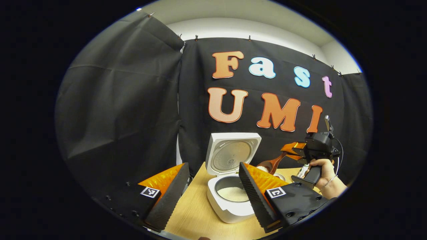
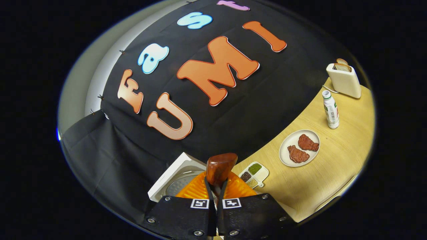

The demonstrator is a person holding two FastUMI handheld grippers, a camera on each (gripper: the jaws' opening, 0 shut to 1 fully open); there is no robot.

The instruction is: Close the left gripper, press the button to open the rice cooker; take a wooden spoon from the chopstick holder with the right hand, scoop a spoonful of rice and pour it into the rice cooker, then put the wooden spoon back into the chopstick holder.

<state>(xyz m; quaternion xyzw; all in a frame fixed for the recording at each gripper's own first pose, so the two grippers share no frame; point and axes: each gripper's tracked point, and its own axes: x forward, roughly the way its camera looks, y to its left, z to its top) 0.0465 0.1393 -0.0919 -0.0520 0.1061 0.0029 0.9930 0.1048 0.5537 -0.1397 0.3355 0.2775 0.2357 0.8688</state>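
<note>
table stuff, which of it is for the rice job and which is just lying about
For the job:
- rice cooker, lid open, rice inside
- wooden spoon, clamped in the right claw
- left claw, open, holding nothing

Lying about:
- plate with two pieces of meat
- bottle
- toaster
- small tray of beans

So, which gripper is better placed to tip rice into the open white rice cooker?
Right: the right gripper grips the brown wooden spoon beside the rice cooker. The left gripper is open, empty.
</note>
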